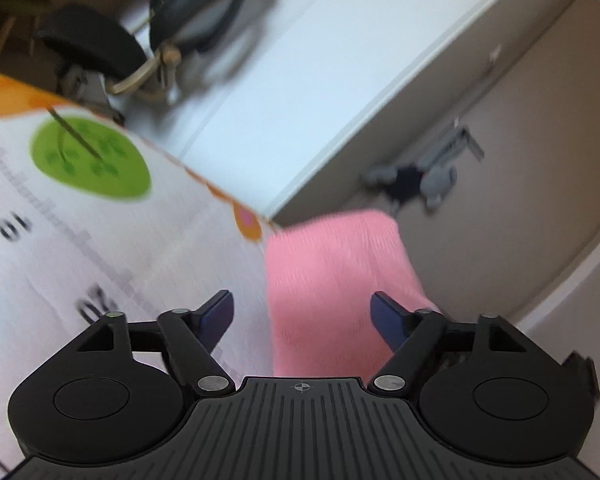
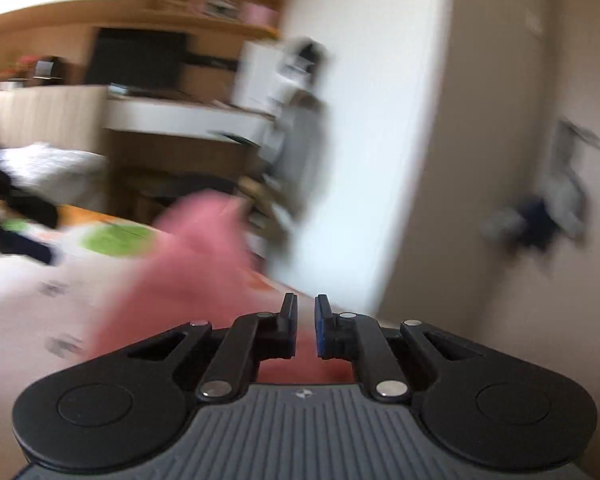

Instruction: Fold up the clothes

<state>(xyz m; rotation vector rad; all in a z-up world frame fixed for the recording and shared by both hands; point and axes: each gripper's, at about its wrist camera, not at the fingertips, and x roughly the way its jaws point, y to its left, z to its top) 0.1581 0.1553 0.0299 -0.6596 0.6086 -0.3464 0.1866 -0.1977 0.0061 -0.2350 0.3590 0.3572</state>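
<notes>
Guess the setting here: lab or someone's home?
Likely a home living room: a patterned cloth under the pink garment, a dark screen on wooden shelving, and an office chair. Both views are blurred.

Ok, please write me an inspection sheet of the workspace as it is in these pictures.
Surface: printed mat, white with green circle and orange border.
Job's things: pink garment at the mat's edge, blurred.
Clutter: dark items on the mat's far side, unidentifiable.
Grippers: left gripper open, garment beyond its fingers; right gripper narrowly apart, grip unclear.
Cables: nothing seen.
Surroundings: office chair, white wardrobe, desk, plush toy on the floor.
</notes>
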